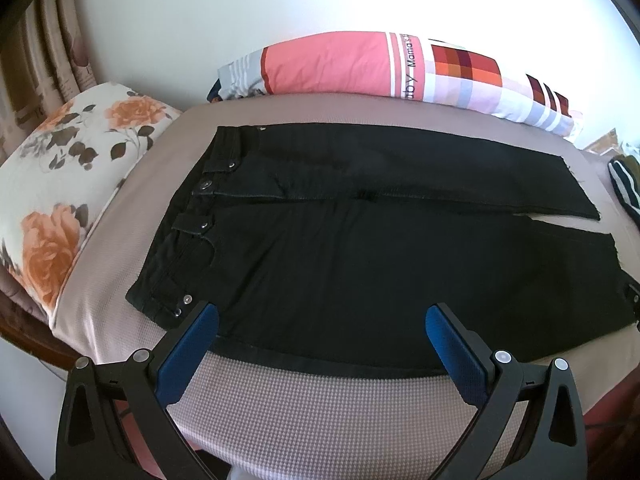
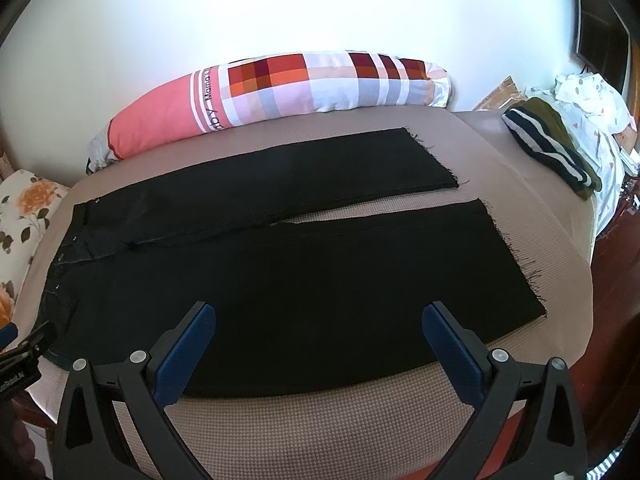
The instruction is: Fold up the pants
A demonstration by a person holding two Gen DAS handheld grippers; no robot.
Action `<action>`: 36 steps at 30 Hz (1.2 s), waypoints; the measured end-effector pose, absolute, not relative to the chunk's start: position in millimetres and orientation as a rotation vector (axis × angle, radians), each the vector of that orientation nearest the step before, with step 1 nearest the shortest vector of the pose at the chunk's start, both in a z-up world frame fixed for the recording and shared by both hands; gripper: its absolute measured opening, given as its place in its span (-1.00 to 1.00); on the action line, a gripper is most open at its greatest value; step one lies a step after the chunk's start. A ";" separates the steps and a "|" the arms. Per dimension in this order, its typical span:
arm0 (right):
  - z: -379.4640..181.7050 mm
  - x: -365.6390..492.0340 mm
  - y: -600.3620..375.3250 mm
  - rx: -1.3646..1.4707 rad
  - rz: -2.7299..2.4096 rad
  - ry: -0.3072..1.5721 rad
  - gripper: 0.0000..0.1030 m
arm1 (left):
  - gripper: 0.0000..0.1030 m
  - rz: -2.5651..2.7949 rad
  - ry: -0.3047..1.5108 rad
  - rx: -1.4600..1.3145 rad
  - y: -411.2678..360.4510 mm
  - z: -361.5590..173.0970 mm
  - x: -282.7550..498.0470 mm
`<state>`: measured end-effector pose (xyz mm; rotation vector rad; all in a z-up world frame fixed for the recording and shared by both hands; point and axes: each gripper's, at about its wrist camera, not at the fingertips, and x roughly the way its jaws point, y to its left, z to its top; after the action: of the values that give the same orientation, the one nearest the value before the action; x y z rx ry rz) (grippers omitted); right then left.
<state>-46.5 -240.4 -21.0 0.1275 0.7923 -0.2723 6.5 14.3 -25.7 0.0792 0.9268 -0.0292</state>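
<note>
Black pants [image 1: 360, 248] lie flat and spread on the bed, waistband to the left, both legs running right with a narrow gap between them. My left gripper [image 1: 322, 320] is open and empty, hovering over the near edge of the pants by the waist end. In the right wrist view the pants [image 2: 320, 264] show their frayed leg hems at right. My right gripper [image 2: 319, 318] is open and empty over the near leg's lower edge. The left gripper's tip shows at the far left of the right wrist view [image 2: 24, 344].
The bed has a pinkish textured cover [image 1: 320, 408]. A floral pillow [image 1: 68, 184] lies at the left. A pink and checked bolster [image 1: 400, 68] lies along the white wall. Striped and olive clothes [image 2: 548, 144] lie at the right end of the bed.
</note>
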 end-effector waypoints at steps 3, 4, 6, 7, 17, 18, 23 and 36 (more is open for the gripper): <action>-20.8 -48.4 -241.0 0.129 -0.269 0.784 1.00 | 1.00 -0.030 0.923 0.078 13.3 -25.2 6.2; -20.6 -48.4 -240.7 0.128 -0.266 0.780 1.00 | 1.00 -0.031 0.920 0.078 13.0 -24.4 6.3; -20.5 -48.5 -240.5 0.125 -0.266 0.776 1.00 | 1.00 -0.028 0.914 0.083 12.5 -23.1 6.3; -20.6 -49.2 -240.7 0.127 -0.262 0.775 1.00 | 1.00 -0.029 0.912 0.081 12.0 -22.8 6.1; -16.9 -50.6 -237.4 0.105 -0.257 0.762 1.00 | 0.99 -0.022 0.902 0.071 13.1 -21.1 7.1; -16.9 -50.0 -237.4 0.104 -0.258 0.763 1.00 | 1.00 -0.023 0.902 0.073 12.6 -21.0 7.0; -17.8 -49.2 -237.3 0.105 -0.259 0.762 1.00 | 1.00 -0.022 0.900 0.074 12.4 -20.9 7.0; -18.0 -50.1 -237.2 0.112 -0.245 0.755 1.00 | 0.99 -0.025 0.892 0.078 12.6 -20.7 5.2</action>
<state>-50.1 -237.2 -18.0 0.1123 0.7554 -0.2449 5.2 12.6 -20.7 0.0776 0.8919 -0.0250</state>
